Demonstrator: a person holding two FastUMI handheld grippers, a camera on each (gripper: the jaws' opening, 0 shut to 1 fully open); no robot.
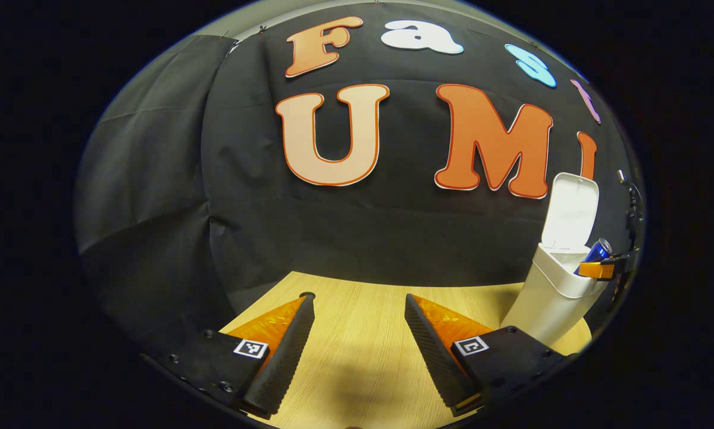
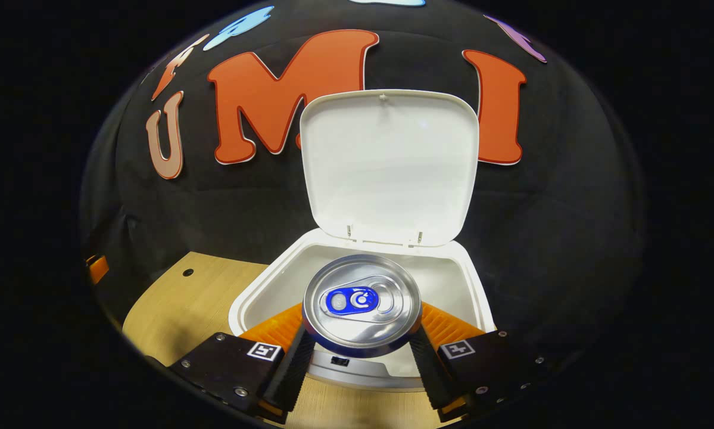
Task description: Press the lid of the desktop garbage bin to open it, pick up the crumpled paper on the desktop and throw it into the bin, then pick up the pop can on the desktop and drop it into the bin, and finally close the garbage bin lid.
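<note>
While the wooden bench (image 1: 357, 333) spreads pale beneath both views, the white garbage bin (image 1: 550, 298) stands on it toward the right edge of the left gripper view, its lid (image 1: 570, 208) swung up and standing nearly upright against the black booth wall. From the right gripper view the same lid (image 2: 389, 167) rises straight ahead, hinged at the far rim, and the bin's open mouth (image 2: 452, 280) lies just below and in front of the camera.

Over that mouth the right hand-held gripper (image 2: 361, 345) is held level, pointing toward the lid, with both fingers pressed against the sides of the pop can (image 2: 361, 304). The can stands upright in the grip, its silver top and blue pull tab facing the camera (its body is hidden below the rim of the top). In the left gripper view the can (image 1: 596, 250) shows small and tilted above the bin's opening, clamped by the far-off right hand-held gripper (image 1: 601, 269).

Low over the bare bench, well apart from the bin, the left hand-held gripper (image 1: 359, 333) points toward the wall, its fingers spread wide with nothing between them.
</note>
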